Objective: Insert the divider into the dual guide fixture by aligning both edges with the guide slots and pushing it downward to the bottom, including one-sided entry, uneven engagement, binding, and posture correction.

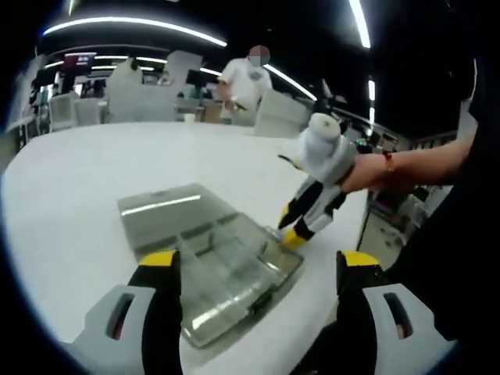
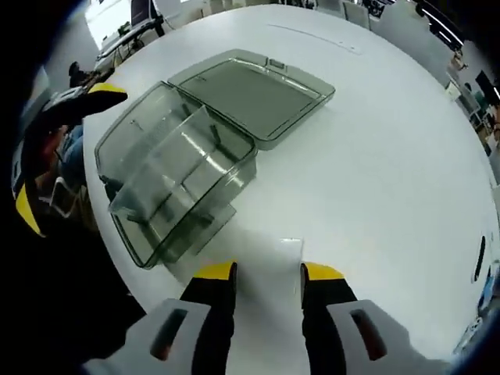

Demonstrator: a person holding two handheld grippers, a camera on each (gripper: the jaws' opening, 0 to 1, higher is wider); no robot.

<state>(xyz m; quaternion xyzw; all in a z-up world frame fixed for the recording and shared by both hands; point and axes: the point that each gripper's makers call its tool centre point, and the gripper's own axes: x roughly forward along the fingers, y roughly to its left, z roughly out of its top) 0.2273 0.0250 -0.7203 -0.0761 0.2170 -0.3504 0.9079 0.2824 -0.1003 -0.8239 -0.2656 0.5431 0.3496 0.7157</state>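
On the round white worktop, your right claw hovers open beside the clear smoky plastic fixture box; left claw open too. Nothing is grasped yet; I judge you next pick up the flat clear divider.

Long ceiling strip lights are glaring against a dark ceiling, washing the round white table bright. The clear smoky plastic box is catching streaky reflections. Fisheye bending is curving the edges; the background is looking soft and slightly blurred.
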